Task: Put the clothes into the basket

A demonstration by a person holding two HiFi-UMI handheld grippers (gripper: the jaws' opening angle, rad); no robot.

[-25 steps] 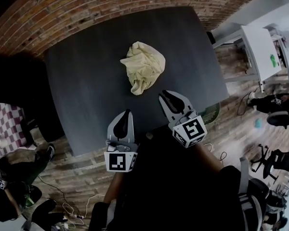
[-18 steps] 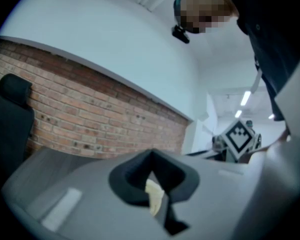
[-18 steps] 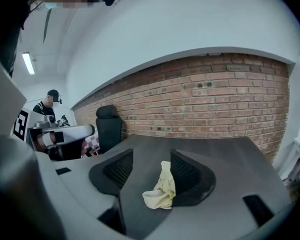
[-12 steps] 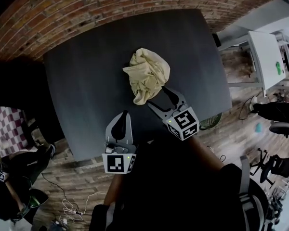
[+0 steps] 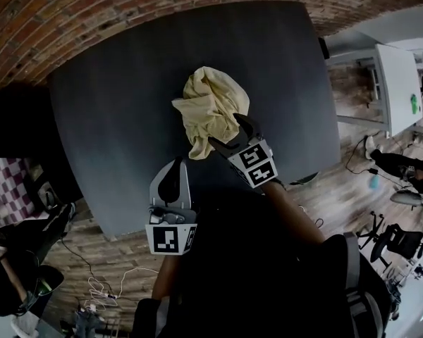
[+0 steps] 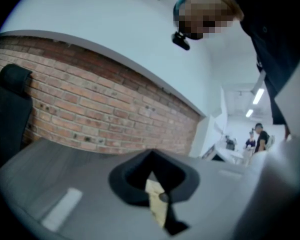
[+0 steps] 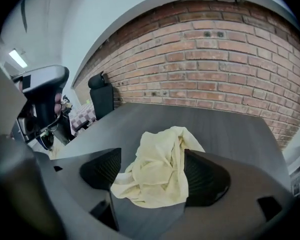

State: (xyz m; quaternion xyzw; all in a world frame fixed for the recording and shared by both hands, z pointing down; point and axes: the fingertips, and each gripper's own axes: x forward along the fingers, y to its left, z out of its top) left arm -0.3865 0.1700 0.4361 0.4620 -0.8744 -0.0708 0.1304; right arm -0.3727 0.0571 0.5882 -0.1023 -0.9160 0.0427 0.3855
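Note:
A crumpled pale yellow cloth [image 5: 210,105] lies in the middle of the dark table [image 5: 113,104]. My right gripper [image 5: 229,134] is tilted down at the cloth's near edge. Its jaws are opening wide. In the right gripper view the cloth [image 7: 157,176] lies between the two black pads [image 7: 206,176], which stand on either side without pressing on it. My left gripper [image 5: 173,180] hangs over the table's near part, left of the cloth and apart from it, with its jaws together. The left gripper view shows a sliver of the cloth [image 6: 155,201] beyond its closed black pads [image 6: 135,176].
A brick wall [image 5: 92,5] runs behind the table. A black chair [image 7: 102,98] stands at the table's far left corner, with a checkered item [image 5: 7,189] on the floor nearby. White desks [image 5: 395,76] stand to the right. Cables [image 5: 99,287] lie on the wooden floor.
My right gripper has moved forward and down to the cloth, and its jaws have gone from shut to wide apart around it. The left gripper has shifted slightly, still shut.

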